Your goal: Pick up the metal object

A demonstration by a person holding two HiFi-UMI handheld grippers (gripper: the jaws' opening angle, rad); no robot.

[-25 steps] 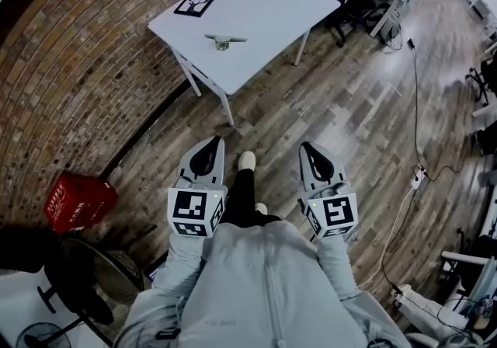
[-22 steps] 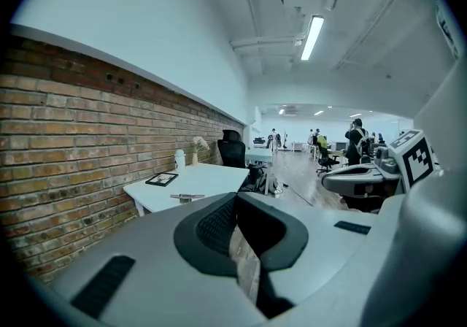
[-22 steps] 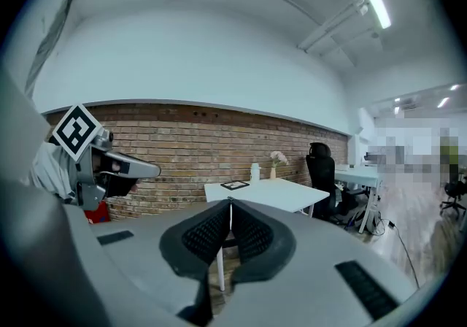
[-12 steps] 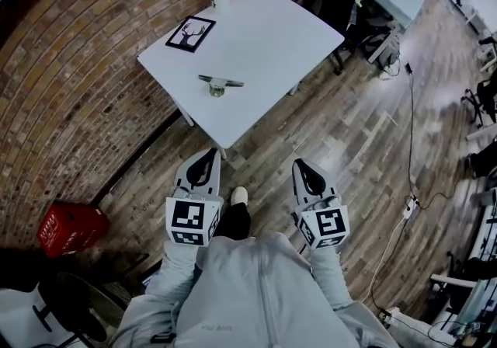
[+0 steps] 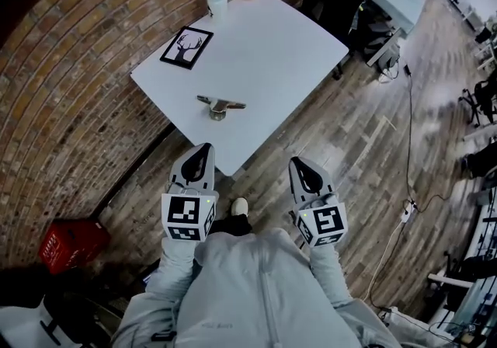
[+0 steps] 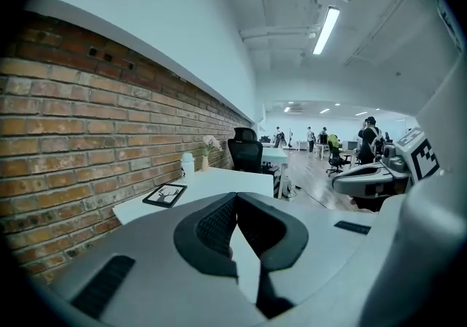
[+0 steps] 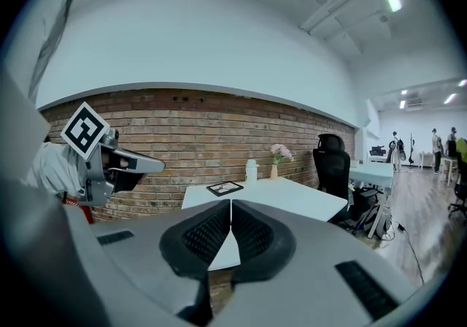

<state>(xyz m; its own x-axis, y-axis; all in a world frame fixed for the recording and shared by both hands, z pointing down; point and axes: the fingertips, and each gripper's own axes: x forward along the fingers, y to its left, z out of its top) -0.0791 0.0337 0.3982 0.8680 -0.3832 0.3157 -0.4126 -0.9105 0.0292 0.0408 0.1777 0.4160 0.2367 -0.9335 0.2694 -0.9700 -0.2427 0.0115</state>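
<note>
Your left hand-held gripper [image 5: 203, 149] and right hand-held gripper [image 5: 299, 162] are both closed and empty, short of the tabletop [image 5: 264, 51]. The metal object [image 5: 220, 104] sits near its near edge.

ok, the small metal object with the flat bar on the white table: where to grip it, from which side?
Probably the flat bar on top of the small metal object, pinched across its narrow width, coming from above over the near edge of the white table: the bar overhangs a short round base. Finer detail is too small to tell.
</note>
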